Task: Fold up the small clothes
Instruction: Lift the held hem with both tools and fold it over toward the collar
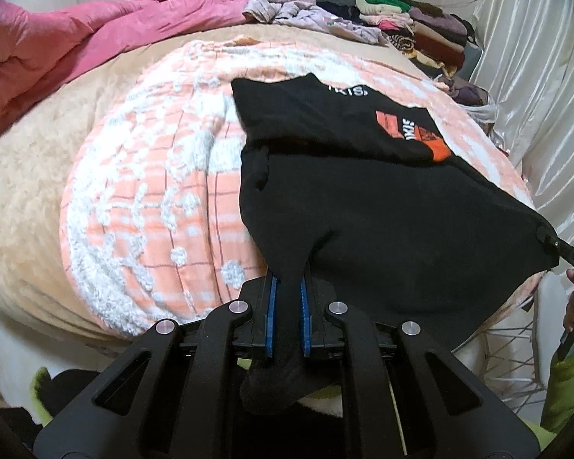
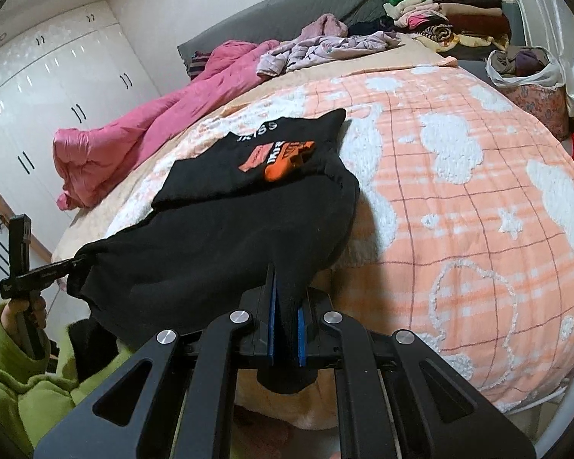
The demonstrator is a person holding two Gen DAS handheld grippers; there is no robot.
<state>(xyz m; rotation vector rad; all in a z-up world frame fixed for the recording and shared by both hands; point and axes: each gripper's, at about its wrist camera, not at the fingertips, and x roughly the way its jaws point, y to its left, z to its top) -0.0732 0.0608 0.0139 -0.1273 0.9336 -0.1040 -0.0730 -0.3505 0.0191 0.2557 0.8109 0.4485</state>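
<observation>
Left wrist: left gripper [image 1: 287, 287] and right gripper [image 2: 283, 298] each pinch a hem corner of the shirt [image 1: 382, 206] (soft, light, droops); corners suit.

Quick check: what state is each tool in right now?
Left tool: closed on the near edge of the black printed cotton T-shirt.
Right tool: closed on the same shirt's edge.
</observation>
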